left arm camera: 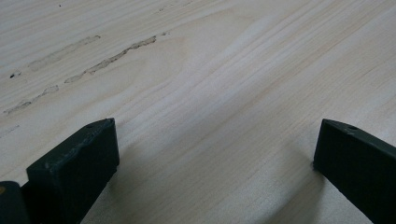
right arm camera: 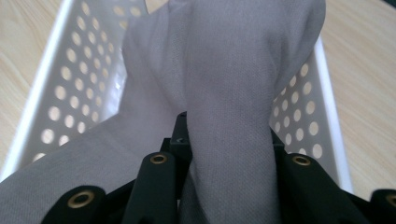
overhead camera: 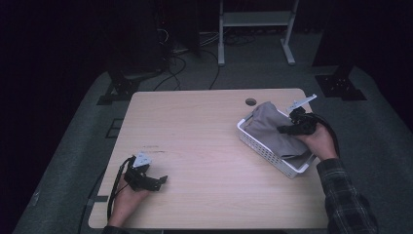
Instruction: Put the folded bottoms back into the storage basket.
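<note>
A grey cloth [overhead camera: 271, 127] lies bunched in a white perforated basket [overhead camera: 263, 149] at the right of the table. My right gripper [overhead camera: 286, 128] reaches into the basket from the right and is shut on a fold of the cloth. In the right gripper view the cloth [right arm camera: 233, 70] runs up between the jaws, drapes over them and hides the tips of my right gripper [right arm camera: 229, 135], with the basket walls [right arm camera: 70, 70] on both sides. My left gripper [overhead camera: 157, 181] rests low on the table near the front left. It stands open [left arm camera: 215, 144] over bare wood.
The pale wooden table [overhead camera: 195, 136] has a round cable hole [overhead camera: 250, 102] near its far edge and scuff marks [left arm camera: 112, 57] ahead of the left gripper. Dark floor, cables and a white frame's legs [overhead camera: 221, 48] lie beyond the table.
</note>
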Tool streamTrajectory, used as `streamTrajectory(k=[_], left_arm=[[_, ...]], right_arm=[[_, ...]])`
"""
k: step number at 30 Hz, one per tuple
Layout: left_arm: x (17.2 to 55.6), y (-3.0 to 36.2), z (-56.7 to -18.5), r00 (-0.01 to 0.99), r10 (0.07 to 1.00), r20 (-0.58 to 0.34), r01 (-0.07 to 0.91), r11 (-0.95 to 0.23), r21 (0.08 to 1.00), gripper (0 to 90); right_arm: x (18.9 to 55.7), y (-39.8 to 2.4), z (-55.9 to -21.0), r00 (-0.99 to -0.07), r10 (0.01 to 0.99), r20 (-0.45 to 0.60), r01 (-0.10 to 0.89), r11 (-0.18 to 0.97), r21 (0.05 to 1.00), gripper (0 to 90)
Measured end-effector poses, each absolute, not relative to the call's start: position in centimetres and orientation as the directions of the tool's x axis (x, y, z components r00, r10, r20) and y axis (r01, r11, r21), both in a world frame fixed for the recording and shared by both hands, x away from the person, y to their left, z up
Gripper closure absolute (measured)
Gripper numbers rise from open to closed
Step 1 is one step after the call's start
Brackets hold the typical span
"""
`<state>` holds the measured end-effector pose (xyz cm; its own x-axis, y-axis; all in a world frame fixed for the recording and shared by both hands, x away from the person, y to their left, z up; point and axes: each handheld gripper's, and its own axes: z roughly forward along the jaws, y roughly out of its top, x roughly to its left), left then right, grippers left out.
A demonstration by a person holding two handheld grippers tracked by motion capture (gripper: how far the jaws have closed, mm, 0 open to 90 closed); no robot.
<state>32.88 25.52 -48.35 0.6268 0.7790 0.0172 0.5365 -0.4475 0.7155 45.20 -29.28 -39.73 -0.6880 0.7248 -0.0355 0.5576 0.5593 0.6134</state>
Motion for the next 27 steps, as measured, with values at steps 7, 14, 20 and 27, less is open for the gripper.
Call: streamTrajectory(k=[7, 14, 20, 27], left_arm=[[32.9, 25.5, -48.4, 0.626, 0.779, 0.017, 0.536, -0.447, 0.716, 0.0], [32.9, 25.5, -48.4, 0.626, 0.78, 0.017, 0.536, -0.446, 0.716, 0.0], [32.9, 25.5, -48.4, 0.626, 0.779, 0.017, 0.537, -0.447, 0.716, 0.0], [32.9, 25.5, -48.4, 0.626, 0.78, 0.017, 0.536, -0.446, 0.716, 0.0]], right_arm=[[45.7, -29.4, -41.0, -0.675, 0.737, -0.036, 0.589, 0.568, 0.574, 66.2], [45.8, -29.6, -41.5, -0.662, 0.748, -0.046, 0.607, 0.57, 0.553, 57.5], [45.3, -29.9, -40.8, -0.656, 0.75, -0.082, 0.581, 0.572, 0.578, 48.3], [44.3, -31.1, -38.7, -0.635, 0.764, -0.115, 0.545, 0.549, 0.634, 52.6]])
